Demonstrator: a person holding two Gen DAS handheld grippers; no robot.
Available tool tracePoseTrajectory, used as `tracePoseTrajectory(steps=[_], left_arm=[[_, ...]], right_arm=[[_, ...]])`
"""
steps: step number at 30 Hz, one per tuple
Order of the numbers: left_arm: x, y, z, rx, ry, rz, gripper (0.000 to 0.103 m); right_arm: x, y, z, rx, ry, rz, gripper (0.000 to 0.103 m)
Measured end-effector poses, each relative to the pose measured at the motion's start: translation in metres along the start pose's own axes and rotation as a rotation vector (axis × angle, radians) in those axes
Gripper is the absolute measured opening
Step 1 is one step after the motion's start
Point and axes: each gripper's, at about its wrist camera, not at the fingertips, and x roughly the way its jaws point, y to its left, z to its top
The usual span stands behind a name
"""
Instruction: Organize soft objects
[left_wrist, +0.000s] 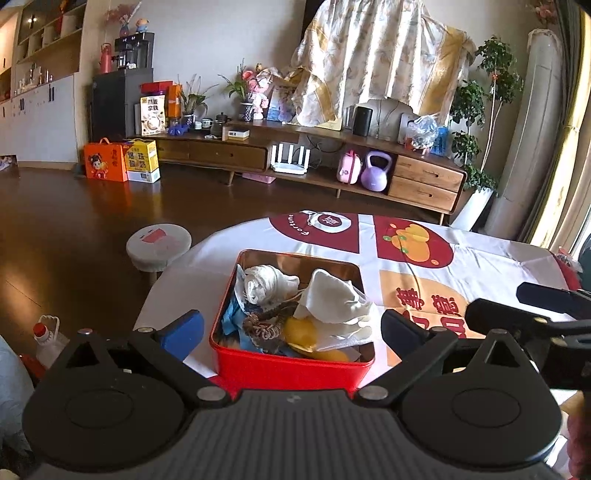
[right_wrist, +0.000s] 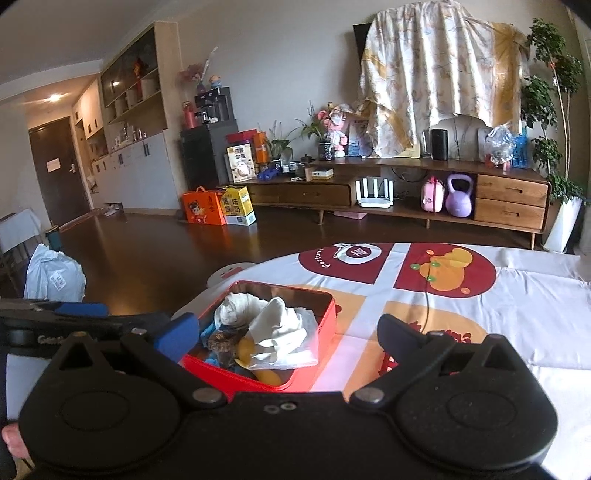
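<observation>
Several soft things, white cloths (left_wrist: 332, 295) and a yellow pouch (left_wrist: 314, 332), already fill my red square tin (left_wrist: 291, 363) on the printed tablecloth (left_wrist: 480, 258); little remains outside. Left gripper (left_wrist: 291, 328) and right gripper (right_wrist: 284, 332) stand spread, empty.

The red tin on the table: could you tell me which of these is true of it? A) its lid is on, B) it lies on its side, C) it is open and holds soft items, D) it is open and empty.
C: the red tin stands open, with a white cloth and other soft items piled inside.
</observation>
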Motion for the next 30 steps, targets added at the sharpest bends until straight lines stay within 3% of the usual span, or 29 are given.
tracePoseTrajectory(steps=[30], left_arm=[[-0.0071,0.0019,-0.0008,-0.008,0.002,-0.005,0.103]], right_arm=[[0.0053,-0.0037,-0.0059,0.01,0.009,-0.013,0.103]])
